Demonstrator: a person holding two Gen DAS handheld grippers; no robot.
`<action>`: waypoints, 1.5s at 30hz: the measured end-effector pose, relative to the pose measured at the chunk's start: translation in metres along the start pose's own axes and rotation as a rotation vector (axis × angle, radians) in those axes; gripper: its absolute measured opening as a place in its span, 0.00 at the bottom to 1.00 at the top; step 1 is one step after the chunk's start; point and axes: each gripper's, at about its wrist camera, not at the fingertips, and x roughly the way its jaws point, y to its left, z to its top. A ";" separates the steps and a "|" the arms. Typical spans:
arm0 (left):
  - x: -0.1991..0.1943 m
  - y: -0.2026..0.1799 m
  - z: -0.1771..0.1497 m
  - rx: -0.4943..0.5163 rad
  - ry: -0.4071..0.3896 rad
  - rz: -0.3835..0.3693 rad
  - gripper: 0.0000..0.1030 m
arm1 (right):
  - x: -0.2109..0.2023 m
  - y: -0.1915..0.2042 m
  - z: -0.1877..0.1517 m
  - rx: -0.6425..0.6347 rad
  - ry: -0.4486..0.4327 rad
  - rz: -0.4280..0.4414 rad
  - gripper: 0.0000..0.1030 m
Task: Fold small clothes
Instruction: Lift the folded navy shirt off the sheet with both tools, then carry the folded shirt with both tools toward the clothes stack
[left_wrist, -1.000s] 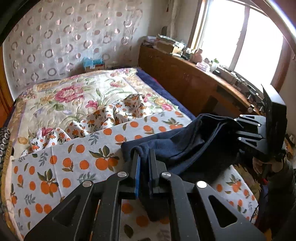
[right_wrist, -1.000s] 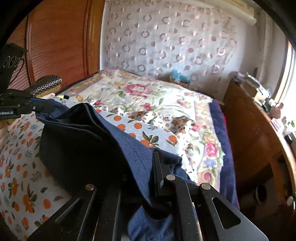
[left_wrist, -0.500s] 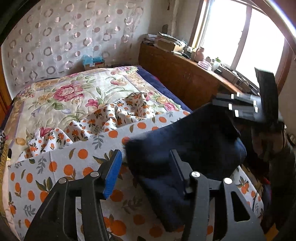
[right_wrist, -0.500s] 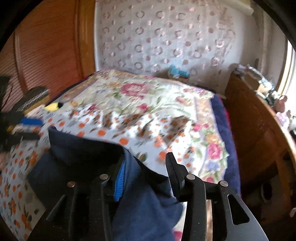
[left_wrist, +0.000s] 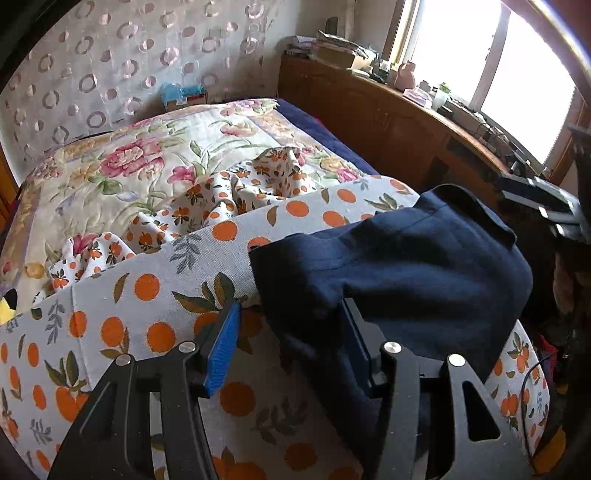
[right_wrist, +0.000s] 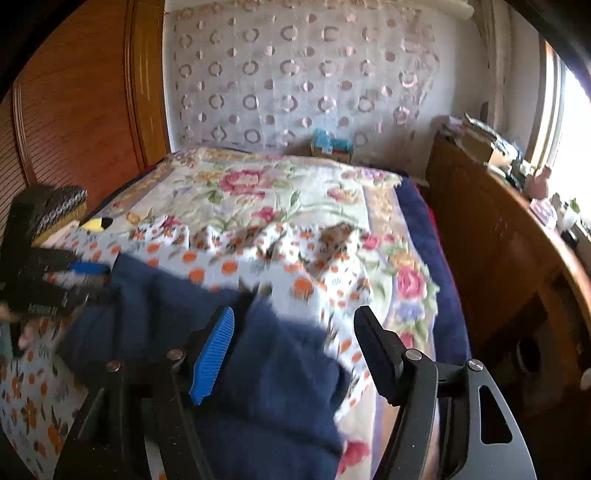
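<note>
Floral quilt far side lies flat, open to reach; rumpled orange-print sheet ridges mid-bed; wooden cabinet walls the right edge.

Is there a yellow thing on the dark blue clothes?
No, the navy garment lies bare on the orange-print sheet, with nothing yellow on it.

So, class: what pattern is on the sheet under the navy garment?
Oranges with leaves on white, on the sheet beneath the navy garment; clearest in the left wrist view.
</note>
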 end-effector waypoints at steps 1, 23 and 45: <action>0.003 0.001 0.000 -0.002 0.007 -0.003 0.54 | 0.000 0.000 -0.004 0.004 0.011 0.020 0.67; 0.019 -0.003 0.006 -0.005 0.021 0.003 0.65 | -0.004 -0.052 0.001 0.151 -0.017 -0.096 0.69; 0.026 -0.007 0.020 -0.025 0.005 -0.108 0.25 | 0.060 -0.078 -0.019 0.317 0.171 0.165 0.75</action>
